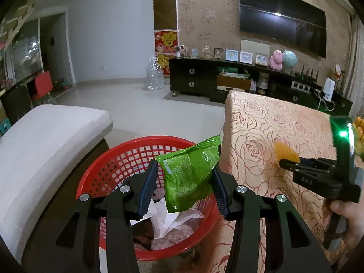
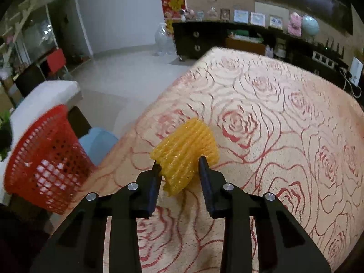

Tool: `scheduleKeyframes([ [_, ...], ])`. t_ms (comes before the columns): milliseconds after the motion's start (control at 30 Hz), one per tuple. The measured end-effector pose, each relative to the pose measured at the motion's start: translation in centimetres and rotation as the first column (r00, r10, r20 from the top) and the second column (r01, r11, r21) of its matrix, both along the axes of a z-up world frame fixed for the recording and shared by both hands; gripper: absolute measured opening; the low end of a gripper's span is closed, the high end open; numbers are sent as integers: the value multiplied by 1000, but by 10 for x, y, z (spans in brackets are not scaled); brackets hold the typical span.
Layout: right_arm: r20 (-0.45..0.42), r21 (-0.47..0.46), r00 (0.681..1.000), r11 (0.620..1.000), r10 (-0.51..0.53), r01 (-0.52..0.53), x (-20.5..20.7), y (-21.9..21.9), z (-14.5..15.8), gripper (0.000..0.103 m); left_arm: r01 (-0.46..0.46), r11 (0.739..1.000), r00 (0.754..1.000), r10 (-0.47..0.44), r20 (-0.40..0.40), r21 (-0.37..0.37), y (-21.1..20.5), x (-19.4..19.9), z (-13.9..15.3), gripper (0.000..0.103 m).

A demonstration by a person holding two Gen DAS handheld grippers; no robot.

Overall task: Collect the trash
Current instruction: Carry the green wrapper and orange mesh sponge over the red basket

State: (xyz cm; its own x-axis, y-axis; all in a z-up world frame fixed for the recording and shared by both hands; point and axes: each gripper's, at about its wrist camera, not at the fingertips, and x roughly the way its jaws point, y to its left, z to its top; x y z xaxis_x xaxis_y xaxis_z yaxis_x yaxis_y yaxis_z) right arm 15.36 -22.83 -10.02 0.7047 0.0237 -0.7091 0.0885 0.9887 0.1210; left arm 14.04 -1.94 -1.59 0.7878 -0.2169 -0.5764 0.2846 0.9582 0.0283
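Left wrist view: the left tongs (image 1: 185,179), partly closed, grip a green wrapper (image 1: 190,175) by its side edges directly above the red basket (image 1: 95,177), which holds crumpled paper and other wrappers; the right tongs (image 1: 282,162) reach a yellow foam net (image 1: 284,152) on the bench (image 1: 273,125). Right wrist view: the right tongs (image 2: 179,166) bracket the net (image 2: 185,152), both pads touching its near end, long axis running away from them; the basket (image 2: 43,159) lies well left.

rose-patterned tablecloth (image 2: 284,118), wall television (image 1: 282,18), white cushion (image 1: 45,141)
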Motion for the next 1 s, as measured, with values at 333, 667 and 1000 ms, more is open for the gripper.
scheduleKeyframes([
  [333, 121, -8, 988, 995, 99, -98, -19, 40, 54, 32, -64, 998, 998, 64, 24, 19, 15, -1, 10, 44],
  [667, 184, 30, 956, 971, 228, -237, -33, 84, 90, 32, -172, 985, 984, 172, 34, -1, 56, 8, 17, 44],
  [1000, 163, 10, 912, 924, 376, -383, -12, 136, 103, 32, -209, 978, 978, 209, 3, 13, 68, 23, 8, 44],
])
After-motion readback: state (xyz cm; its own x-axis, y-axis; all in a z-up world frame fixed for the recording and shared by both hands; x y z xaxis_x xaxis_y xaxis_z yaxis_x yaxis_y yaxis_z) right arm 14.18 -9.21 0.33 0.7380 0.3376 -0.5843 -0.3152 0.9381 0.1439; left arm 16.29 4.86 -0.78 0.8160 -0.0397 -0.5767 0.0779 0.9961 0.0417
